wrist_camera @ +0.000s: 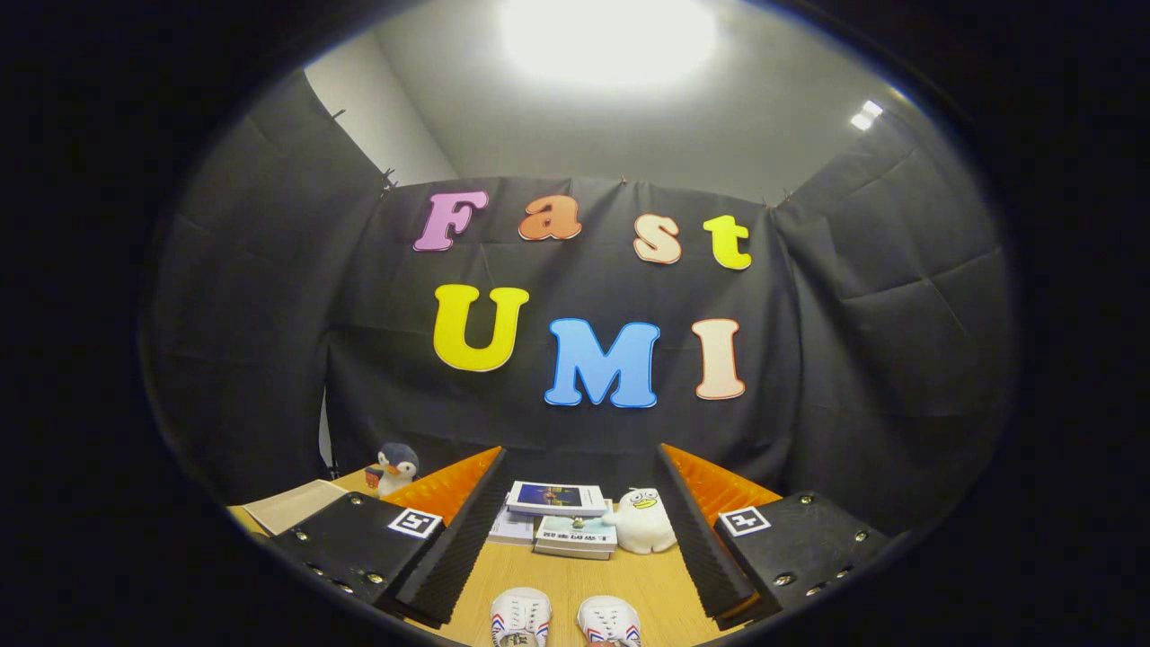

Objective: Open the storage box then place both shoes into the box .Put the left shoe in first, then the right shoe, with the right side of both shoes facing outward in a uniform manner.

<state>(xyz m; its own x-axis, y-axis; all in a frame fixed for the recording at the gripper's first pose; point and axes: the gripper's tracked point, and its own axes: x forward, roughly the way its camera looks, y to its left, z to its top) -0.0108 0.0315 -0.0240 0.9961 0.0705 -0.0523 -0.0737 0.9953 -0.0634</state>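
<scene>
Above table (575, 575), gripper (575, 548) (wide, empty)

Black cloth walls (225, 359) rise beyond the fingers; a wooden table (575, 584) lies between them, ceiling light (606, 36) glaring overhead.

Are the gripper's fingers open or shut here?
Open. The gripper has its fingers spread wide apart with bare wooden table between them, holding nothing; two white shoes lie in the gap.
</scene>
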